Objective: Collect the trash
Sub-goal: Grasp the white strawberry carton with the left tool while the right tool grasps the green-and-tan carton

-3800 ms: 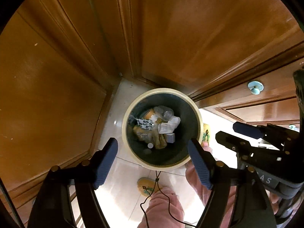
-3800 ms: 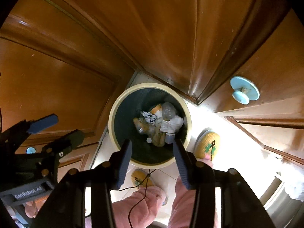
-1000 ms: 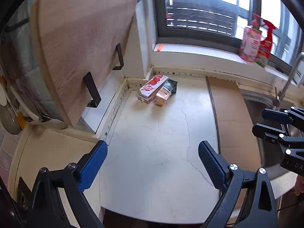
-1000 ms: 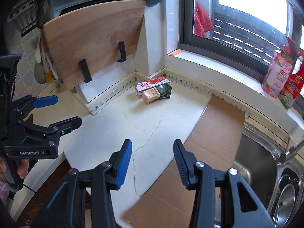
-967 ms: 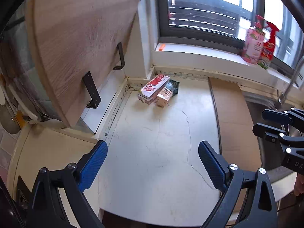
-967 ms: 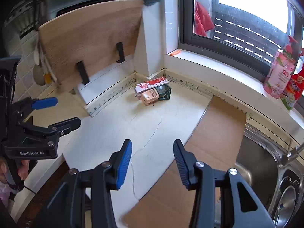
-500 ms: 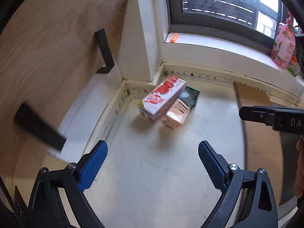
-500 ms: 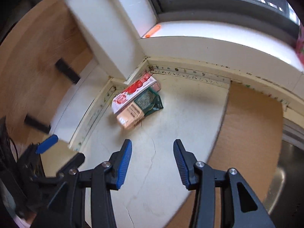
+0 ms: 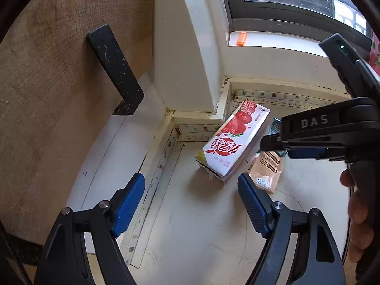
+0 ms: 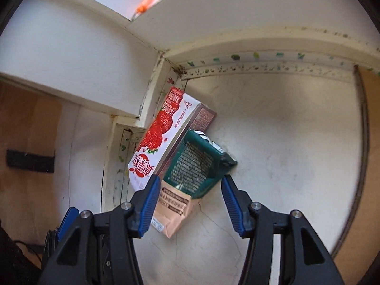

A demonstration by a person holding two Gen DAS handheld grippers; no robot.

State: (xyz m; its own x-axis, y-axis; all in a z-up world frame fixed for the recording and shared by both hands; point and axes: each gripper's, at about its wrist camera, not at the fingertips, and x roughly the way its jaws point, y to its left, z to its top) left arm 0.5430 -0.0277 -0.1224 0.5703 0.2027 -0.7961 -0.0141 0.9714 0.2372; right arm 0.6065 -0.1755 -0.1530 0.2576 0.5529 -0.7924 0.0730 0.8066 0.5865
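Three cartons lie in the counter's back corner: a long white strawberry carton, a small peach carton and a dark green carton, mostly hidden in the left wrist view. My left gripper hovers just short of the strawberry carton, jaws closing with nothing between them. My right gripper hangs over the peach and green cartons, jaws opening; the pads stand clear of both. The right gripper's body crosses the left wrist view on the right.
A white pillar and window sill wall in the corner. An orange object lies on the sill. A wooden board with black brackets leans at the left. Brown cardboard covers the counter on the right.
Both grippers moved down and in toward the cartons in the corner, which now loom large. The left jaws narrowed, the right jaws widened, and the right gripper rolled.
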